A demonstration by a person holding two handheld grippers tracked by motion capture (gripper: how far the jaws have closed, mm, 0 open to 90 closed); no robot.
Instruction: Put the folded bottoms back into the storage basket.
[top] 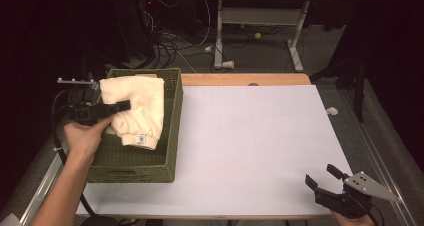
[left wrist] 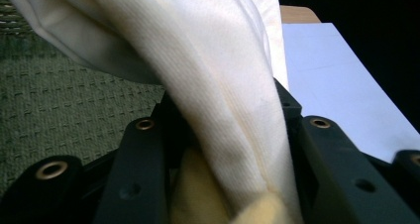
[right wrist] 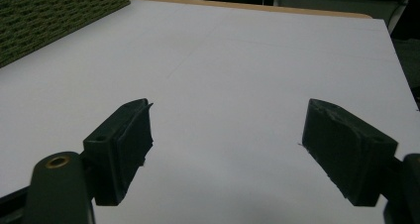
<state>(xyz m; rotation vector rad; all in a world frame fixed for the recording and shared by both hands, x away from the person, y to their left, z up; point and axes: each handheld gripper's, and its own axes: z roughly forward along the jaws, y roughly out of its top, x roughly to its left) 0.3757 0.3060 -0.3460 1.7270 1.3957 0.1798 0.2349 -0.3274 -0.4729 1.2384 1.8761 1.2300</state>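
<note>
The left gripper point(top: 122, 106) is squeezed tight on a fold of the cream sweater point(top: 137, 111), which hangs half out of the green basket point(top: 145, 168) at the left side of the table point(top: 260, 136). To do this well, lift straight up until the hem clears the basket wall, then carry it over the white top. The right gripper point(top: 322, 178) waits with jaws wide apart, holding nothing, ready to catch the loose end.

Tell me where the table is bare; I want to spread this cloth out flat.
The white tabletop is bare from the green woven basket across to the right tool at the near right corner. The basket is crowded: the cream cloth, gripped by the left tool, drapes across it.
</note>
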